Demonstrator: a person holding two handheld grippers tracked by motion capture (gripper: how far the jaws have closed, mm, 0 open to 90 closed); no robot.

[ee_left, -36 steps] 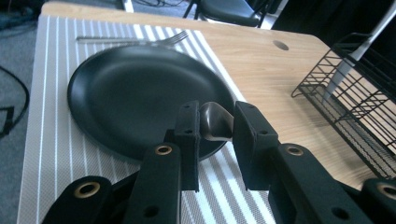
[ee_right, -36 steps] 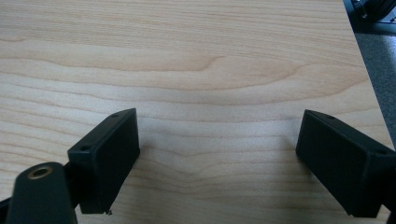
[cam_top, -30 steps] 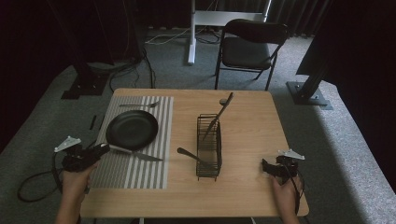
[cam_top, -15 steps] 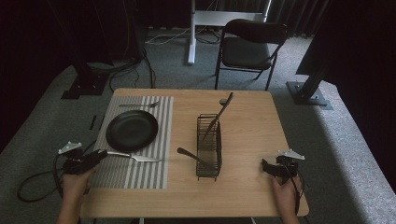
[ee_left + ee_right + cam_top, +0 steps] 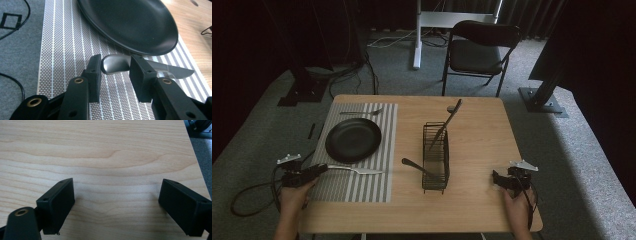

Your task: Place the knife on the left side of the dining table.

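Left hand-held gripper (image 5: 115,75) just loosened around knife (image 5: 150,66) on placemat (image 5: 65,50).

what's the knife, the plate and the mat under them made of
Knife: looks like metal, smooth satin silver; its rounded handle end catches soft light. Plate: matte black, faintly speckled, possibly ceramic or melamine; can't tell which. Placemat: woven, maybe vinyl or fabric; a fine grey mesh weave with white stripes shows.
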